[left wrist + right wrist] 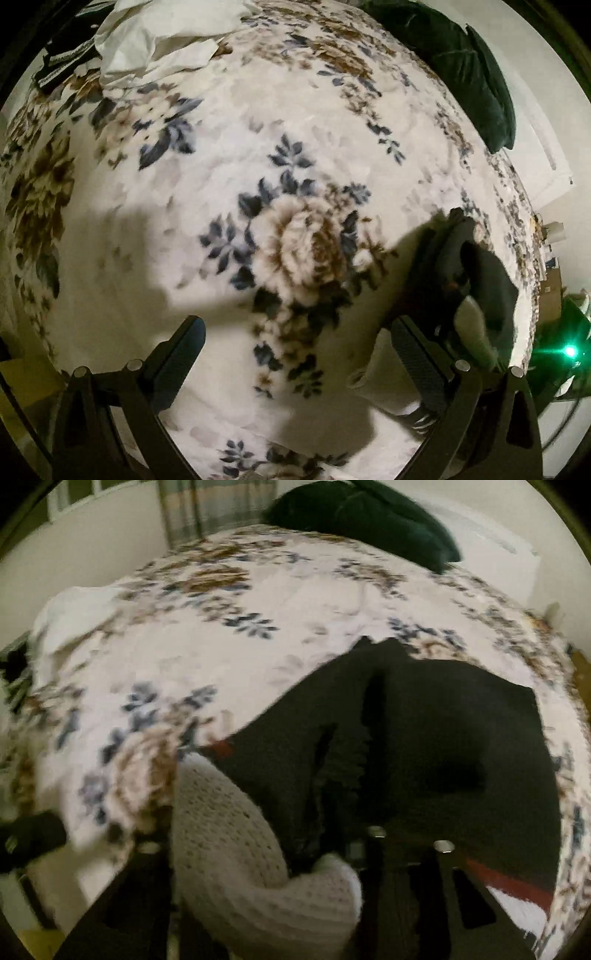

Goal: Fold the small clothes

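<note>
Left claw [295, 354] gapes empty over the bed [229, 122]; right claw's state we cannot tell. Limp, light black garment [436, 738] at centre-right: we judge its hem graspable.

I see a cream-white bedspread [229, 122] printed with grey-blue leaves and beige-brown roses. At its far left corner lies a plain white cloth [155, 40], with a black item with white stripes [62, 62] beside it. At the far right edge sits a dark green pillow [461, 62]. Near the right edge lies a black garment [443, 738] with a red band. Against it I see an off-white knitted sock [236, 849] with a ribbed, dotted texture. Both gripper frames are black; the left gripper [295, 354] has dark, finely textured pads.
</note>
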Demonstrator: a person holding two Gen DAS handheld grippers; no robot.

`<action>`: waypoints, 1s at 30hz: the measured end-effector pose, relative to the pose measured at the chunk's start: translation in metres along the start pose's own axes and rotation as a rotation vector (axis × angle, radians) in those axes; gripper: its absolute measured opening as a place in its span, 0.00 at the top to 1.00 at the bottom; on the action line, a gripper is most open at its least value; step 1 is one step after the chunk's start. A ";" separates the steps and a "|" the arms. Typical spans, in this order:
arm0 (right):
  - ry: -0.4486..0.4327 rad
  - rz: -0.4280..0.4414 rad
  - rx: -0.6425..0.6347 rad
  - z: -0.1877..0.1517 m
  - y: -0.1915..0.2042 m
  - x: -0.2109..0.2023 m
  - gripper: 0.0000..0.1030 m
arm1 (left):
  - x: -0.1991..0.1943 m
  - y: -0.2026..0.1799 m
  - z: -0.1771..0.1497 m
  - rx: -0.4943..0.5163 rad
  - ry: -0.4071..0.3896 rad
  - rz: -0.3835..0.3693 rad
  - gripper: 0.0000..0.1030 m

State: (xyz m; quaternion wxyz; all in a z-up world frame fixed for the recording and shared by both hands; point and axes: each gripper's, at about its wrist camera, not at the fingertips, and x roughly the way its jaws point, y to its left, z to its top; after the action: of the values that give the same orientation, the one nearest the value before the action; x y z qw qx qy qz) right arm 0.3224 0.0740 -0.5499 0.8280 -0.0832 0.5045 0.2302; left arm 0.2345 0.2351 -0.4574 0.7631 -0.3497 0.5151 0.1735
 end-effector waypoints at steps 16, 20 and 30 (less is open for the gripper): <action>0.133 -0.029 0.375 -0.029 -0.152 -0.095 0.15 | 0.045 -0.110 -0.018 0.051 0.159 -0.214 0.00; 0.195 -0.067 0.372 -0.038 -0.166 -0.076 0.15 | 0.078 -0.103 -0.026 -0.019 0.207 -0.195 0.17; 0.240 -0.098 0.346 -0.039 -0.161 -0.057 0.15 | 0.060 -0.084 -0.029 -0.015 0.112 -0.201 0.79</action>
State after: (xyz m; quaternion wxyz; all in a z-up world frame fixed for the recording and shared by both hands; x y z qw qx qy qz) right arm 0.3443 -0.0995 -0.5340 0.7741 0.0090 0.6269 0.0880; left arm 0.2923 0.1505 -0.4890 0.7440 -0.4144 0.5179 0.0803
